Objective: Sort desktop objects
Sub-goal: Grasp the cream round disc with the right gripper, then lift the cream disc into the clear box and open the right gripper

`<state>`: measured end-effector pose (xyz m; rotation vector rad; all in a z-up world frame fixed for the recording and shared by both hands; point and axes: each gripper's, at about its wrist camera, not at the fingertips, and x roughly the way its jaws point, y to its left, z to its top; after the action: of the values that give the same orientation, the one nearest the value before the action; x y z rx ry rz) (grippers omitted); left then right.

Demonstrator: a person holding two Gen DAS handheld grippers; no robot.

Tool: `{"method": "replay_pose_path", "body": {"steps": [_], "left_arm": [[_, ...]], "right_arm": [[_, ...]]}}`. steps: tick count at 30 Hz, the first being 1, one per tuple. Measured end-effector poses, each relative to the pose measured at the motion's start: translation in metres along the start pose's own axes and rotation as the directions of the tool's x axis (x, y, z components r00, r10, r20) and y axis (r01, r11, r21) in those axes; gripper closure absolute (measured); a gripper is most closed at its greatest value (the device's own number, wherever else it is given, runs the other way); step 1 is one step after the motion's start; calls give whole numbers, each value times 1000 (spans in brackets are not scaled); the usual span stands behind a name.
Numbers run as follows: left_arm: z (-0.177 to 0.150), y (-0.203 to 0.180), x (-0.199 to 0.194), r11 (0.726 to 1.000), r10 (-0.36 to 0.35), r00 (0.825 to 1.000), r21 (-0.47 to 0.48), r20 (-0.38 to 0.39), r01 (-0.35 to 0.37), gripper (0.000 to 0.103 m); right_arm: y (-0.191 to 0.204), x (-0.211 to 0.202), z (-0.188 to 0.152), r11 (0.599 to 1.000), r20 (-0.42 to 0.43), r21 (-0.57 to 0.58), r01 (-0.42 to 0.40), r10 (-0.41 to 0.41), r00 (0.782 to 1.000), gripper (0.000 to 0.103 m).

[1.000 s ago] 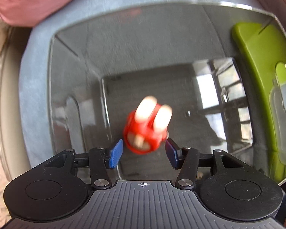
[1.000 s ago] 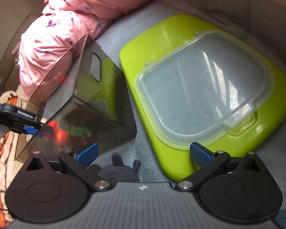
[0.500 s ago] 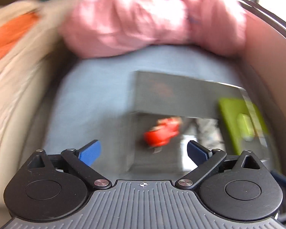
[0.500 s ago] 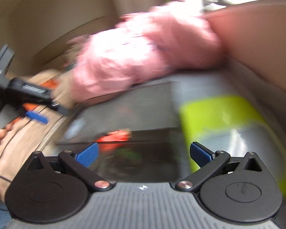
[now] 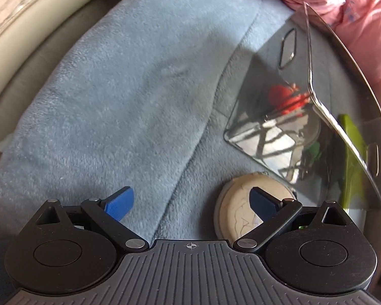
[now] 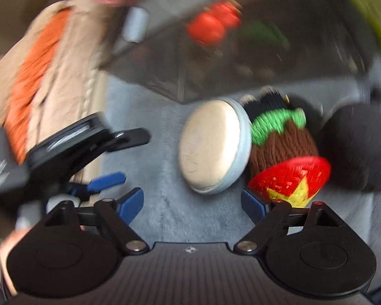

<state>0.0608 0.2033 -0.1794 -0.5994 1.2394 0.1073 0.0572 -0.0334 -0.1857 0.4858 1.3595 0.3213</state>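
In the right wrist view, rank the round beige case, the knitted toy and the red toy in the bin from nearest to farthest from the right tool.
From the right tool:
1. Knitted toy, its red base at the tool's right finger.
2. Round beige case, just ahead, leaning against the knitted toy; close to call with 1.
3. Red toy, inside the dark bin, clearly farthest.

Red toy [image 5: 283, 96], blue-grey blanket [image 5: 139, 81]

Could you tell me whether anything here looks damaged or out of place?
The round cream pouch shows fine dark crack-like lines on its face. It stands on edge, tilted against the brown-and-green knitted toy, rather than lying flat.
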Motion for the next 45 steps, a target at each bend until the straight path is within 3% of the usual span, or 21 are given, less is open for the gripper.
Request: {"method": "replay_pose_path", "body": {"steps": [4, 7, 12, 18, 26, 29, 33, 35, 36, 39, 42, 45], "left_arm": [[0, -1, -9, 1000, -8, 1000, 9, 20, 8, 3], [-1, -6, -18, 1000, -14, 999, 17, 41, 13, 3], [-1, -13, -29, 999, -25, 998, 32, 64, 22, 3], [-2, -20, -42, 999, -7, 997, 41, 72, 4, 3], [-6, -42, -48, 994, 33, 999, 102, 11, -34, 2], [-11, -53, -46, 993, 33, 999, 113, -26, -30, 2], [-17, -80, -39, 981, 47, 996, 189, -72, -32, 2], [-22, -96, -35, 966, 64, 994, 256, -87, -40, 2], [-25, -105, -32, 954, 80, 992, 297, -95, -49, 2], [-37, -133, -21, 887, 149, 982, 455, -117, -81, 2], [-47, -154, -21, 818, 169, 982, 567, -81, -94, 2], [-42, -158, -23, 806, 152, 987, 584, -57, -91, 2]], "right_arm": [[-7, 23, 3, 990, 16, 110, 88, -90, 996, 43], [-1, 25, 2, 983, 59, 124, 136, -144, 988, 39], [-4, 22, -9, 986, 101, 105, 126, -136, 985, 39], [-11, -6, -13, 998, 138, 59, 16, -24, 990, 61], [-38, -106, -18, 989, 123, -72, -127, 135, 983, 66], [-35, -162, -9, 977, 209, -146, -156, 184, 960, 66], [-25, -219, 35, 965, 355, -207, -159, 226, 907, 66], [-20, -231, 63, 966, 427, -229, -119, 210, 880, 66], [-17, -229, 79, 969, 443, -231, -90, 187, 877, 66], [-15, -202, 127, 983, 415, -178, -35, 107, 903, 66], [-20, -147, 158, 993, 312, -114, 8, 28, 950, 66], [-22, -97, 178, 996, 237, -60, 72, -56, 970, 66]]}}
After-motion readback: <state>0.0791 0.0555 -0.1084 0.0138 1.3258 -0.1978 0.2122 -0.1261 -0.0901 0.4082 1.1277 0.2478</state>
